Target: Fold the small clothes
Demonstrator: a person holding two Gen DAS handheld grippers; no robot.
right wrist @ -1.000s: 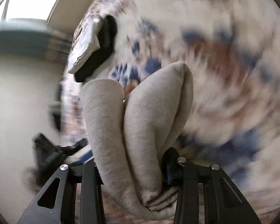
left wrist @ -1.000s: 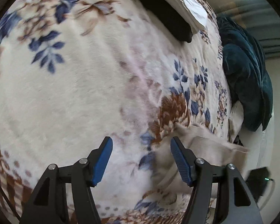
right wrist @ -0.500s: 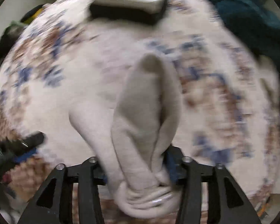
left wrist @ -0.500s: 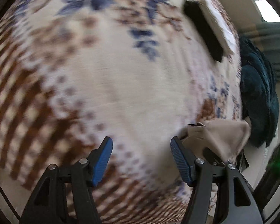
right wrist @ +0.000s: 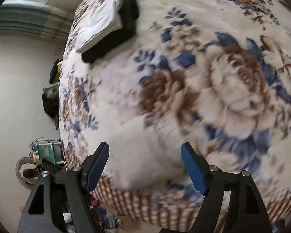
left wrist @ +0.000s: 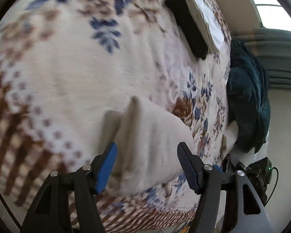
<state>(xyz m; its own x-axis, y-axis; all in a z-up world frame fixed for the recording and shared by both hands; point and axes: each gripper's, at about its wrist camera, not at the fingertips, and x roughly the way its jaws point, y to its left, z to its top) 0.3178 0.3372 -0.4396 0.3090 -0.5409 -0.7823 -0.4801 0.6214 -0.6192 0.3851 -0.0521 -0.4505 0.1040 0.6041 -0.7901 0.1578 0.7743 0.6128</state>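
Note:
A beige garment (left wrist: 145, 141) lies bunched on the floral blanket (left wrist: 71, 77) near the bed's front edge, blurred by motion. My left gripper (left wrist: 146, 167) hangs above it, open, its blue pads apart with nothing pressed between them. In the right wrist view the same beige garment (right wrist: 143, 155) lies on the blanket below my right gripper (right wrist: 145, 165), whose jaws are opening and stand wide; the pads do not touch the cloth.
A folded stack, black cloth (left wrist: 188, 27) under a white patterned piece (left wrist: 201, 21), sits at the far side of the bed. A dark teal cushion (left wrist: 248, 104) lies at the right edge. Wall and floor clutter (right wrist: 42, 155) show beyond the left bed edge.
My right gripper let go of the beige garment, which dropped onto the blanket, and its jaws spread wide. The left gripper swung over the garment, still open.

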